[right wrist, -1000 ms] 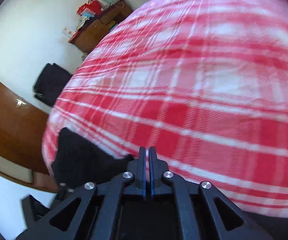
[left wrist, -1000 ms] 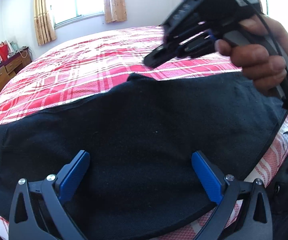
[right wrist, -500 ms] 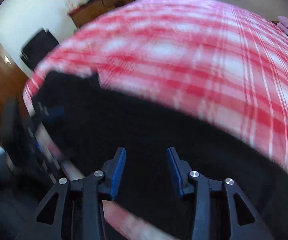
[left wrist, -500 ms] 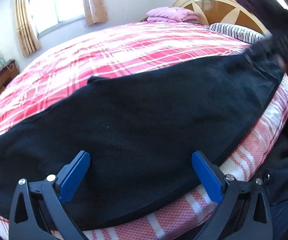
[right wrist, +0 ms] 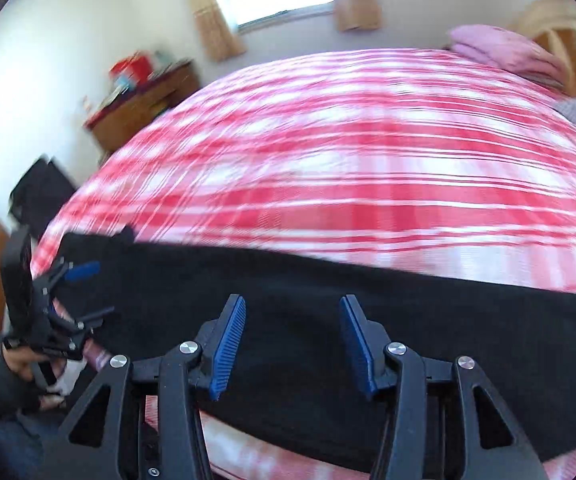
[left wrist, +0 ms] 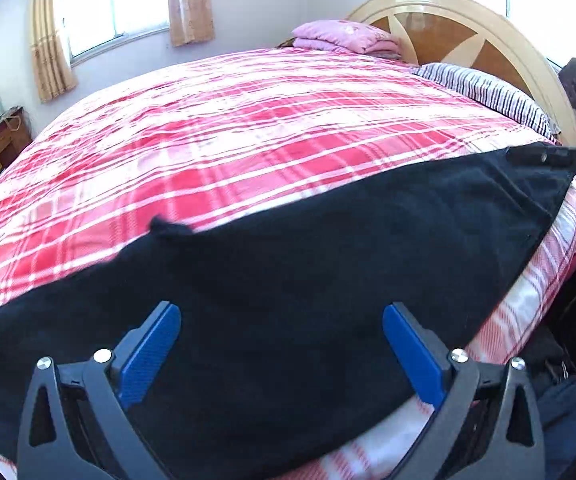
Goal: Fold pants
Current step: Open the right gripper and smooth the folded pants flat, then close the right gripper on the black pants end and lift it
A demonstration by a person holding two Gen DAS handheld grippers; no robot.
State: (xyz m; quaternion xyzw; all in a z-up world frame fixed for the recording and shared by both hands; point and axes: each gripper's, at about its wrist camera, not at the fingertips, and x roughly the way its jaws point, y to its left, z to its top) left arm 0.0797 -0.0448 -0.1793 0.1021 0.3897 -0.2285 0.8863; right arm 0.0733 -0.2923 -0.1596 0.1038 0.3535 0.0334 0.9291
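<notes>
- The black pants (left wrist: 288,280) lie spread in a long band along the near edge of the bed, on the red-and-white checked cover (left wrist: 247,140).
- One end of the pants reaches the near left corner of the bed; the other runs toward the headboard (left wrist: 468,28) side. A small peak of cloth stands up on the far edge of the garment.
- The left gripper (left wrist: 281,350) hangs above the pants with its blue pads set wide apart; only flat cloth shows between them, and the pads press on nothing.
- The right gripper (right wrist: 292,344) is above the middle stretch of the pants, jaws opening; the cloth lies beneath the gap and is not pinched.
- In the right wrist view the left gripper (right wrist: 83,292) appears at the left end of the garment, held by a hand (right wrist: 27,364) in a dark sleeve.
- A folded pink blanket (left wrist: 344,36) and a striped pillow (left wrist: 488,92) sit at the head of the bed, well apart from the pants.
- A wooden dresser (right wrist: 143,108) stands by the far wall under a curtained window (left wrist: 115,4).
- The right wrist view is blurred.
</notes>
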